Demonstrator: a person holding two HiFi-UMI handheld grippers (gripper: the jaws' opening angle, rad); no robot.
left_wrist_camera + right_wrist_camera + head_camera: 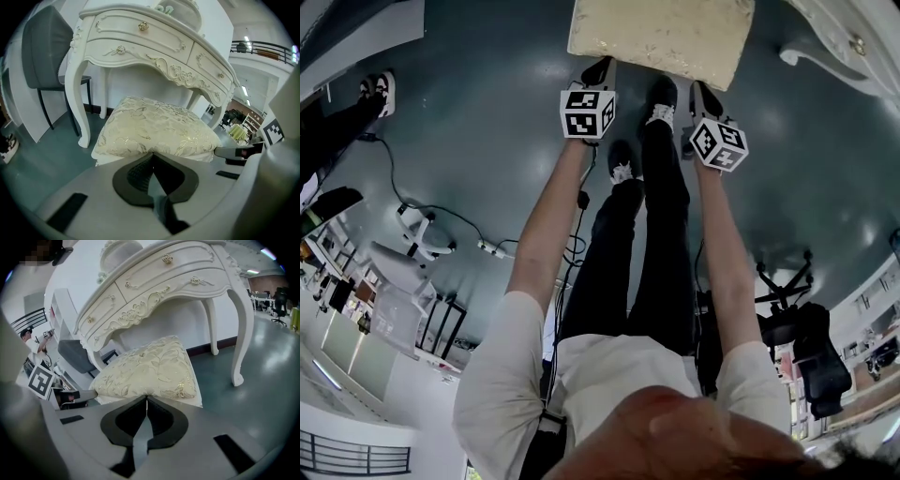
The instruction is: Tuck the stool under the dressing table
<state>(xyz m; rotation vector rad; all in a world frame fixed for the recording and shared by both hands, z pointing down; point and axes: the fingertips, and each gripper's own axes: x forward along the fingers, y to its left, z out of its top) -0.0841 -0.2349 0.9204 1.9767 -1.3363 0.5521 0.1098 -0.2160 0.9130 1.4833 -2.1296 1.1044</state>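
The stool (pixel 661 37), with a cream and gold embroidered cushion, stands on the dark floor just ahead of me. It is in front of the white carved dressing table (pixel 853 42). My left gripper (pixel 598 73) is at the cushion's near left edge and my right gripper (pixel 701 94) at its near right edge. In the left gripper view the jaws (pixel 152 153) are shut, tips against the edge of the stool (pixel 154 126). In the right gripper view the jaws (pixel 146 397) are shut too, touching the stool (pixel 150 369). The far part of the stool lies between the legs of the dressing table (pixel 140 42) (pixel 164 282).
The curved table legs (pixel 77 103) (pixel 241 333) flank the stool. A grey chair (pixel 44 51) stands left of the table by a white wall. My feet (pixel 661 103) are just behind the stool. Cables (pixel 487 246) and an office chair (pixel 787 281) lie behind me.
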